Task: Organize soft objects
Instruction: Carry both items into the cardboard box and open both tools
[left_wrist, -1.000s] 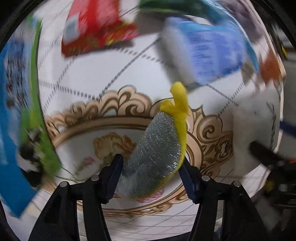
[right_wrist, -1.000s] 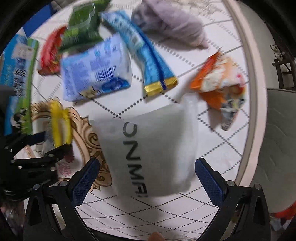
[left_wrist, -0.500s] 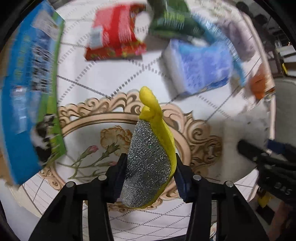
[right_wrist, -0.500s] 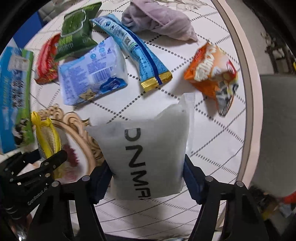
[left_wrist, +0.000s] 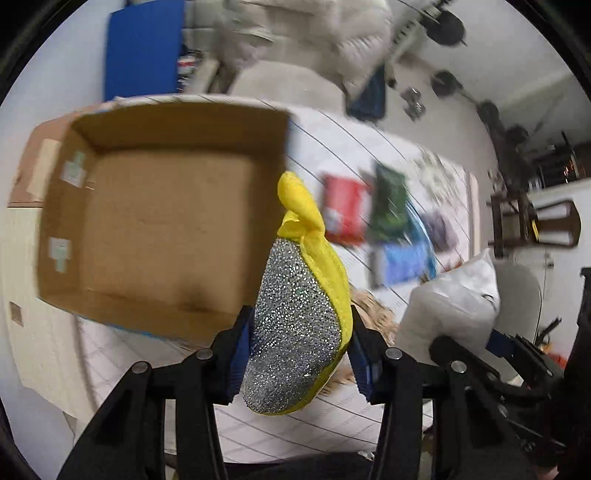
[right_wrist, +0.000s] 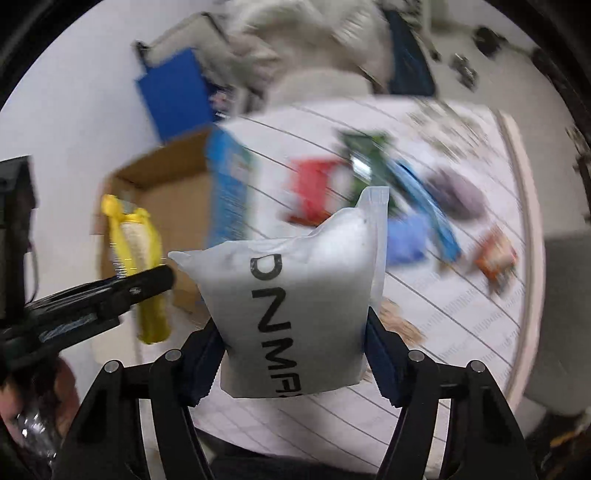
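My left gripper (left_wrist: 299, 354) is shut on a yellow and silver scrub sponge (left_wrist: 295, 325) and holds it in the air beside an open cardboard box (left_wrist: 162, 218), which looks empty. My right gripper (right_wrist: 293, 354) is shut on a white soft pouch (right_wrist: 295, 295) with black letters, lifted above the table. The sponge (right_wrist: 136, 266) and the left gripper's finger (right_wrist: 110, 295) also show at the left of the right wrist view, in front of the box (right_wrist: 173, 206). The pouch (left_wrist: 447, 306) shows at the right of the left wrist view.
Several snack packets lie on the white gridded table (right_wrist: 424, 325): a red one (right_wrist: 314, 188), a green one (right_wrist: 369, 155), blue ones (right_wrist: 406, 236), an orange one (right_wrist: 495, 254) and a purple cloth (right_wrist: 454, 192). A blue panel (left_wrist: 144, 55) and a chair (left_wrist: 535, 221) stand beyond.
Both grippers have lifted off the table with their objects and swung left toward the cardboard box, which has come into view. The right gripper closed on the pouch during the earlier frames.
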